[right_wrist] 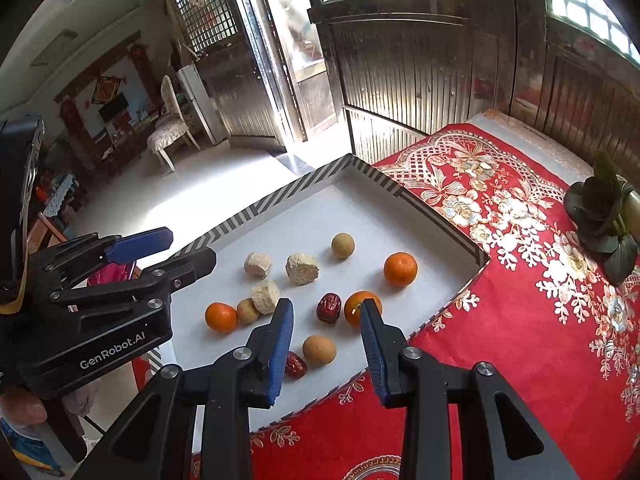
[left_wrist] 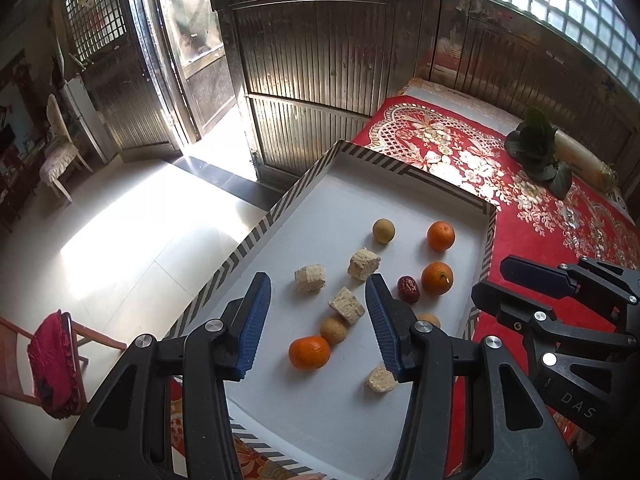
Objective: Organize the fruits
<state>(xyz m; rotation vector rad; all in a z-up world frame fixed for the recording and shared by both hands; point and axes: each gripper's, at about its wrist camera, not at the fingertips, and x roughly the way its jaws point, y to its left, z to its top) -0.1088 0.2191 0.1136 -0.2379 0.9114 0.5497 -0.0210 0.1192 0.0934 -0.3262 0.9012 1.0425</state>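
A white tray with a striped rim lies on a red floral cloth. In it lie three oranges, brown longans, red dates and several beige snack chunks. My left gripper is open above the tray's near part, empty. My right gripper is open and empty over the tray's near right side, above a date, an orange and a longan. Another date lies near its left finger.
A dark green plant sits at the far right of the red cloth. The tray's left edge overhangs the floor. A chair with a red cushion stands lower left. Metal doors stand behind the table.
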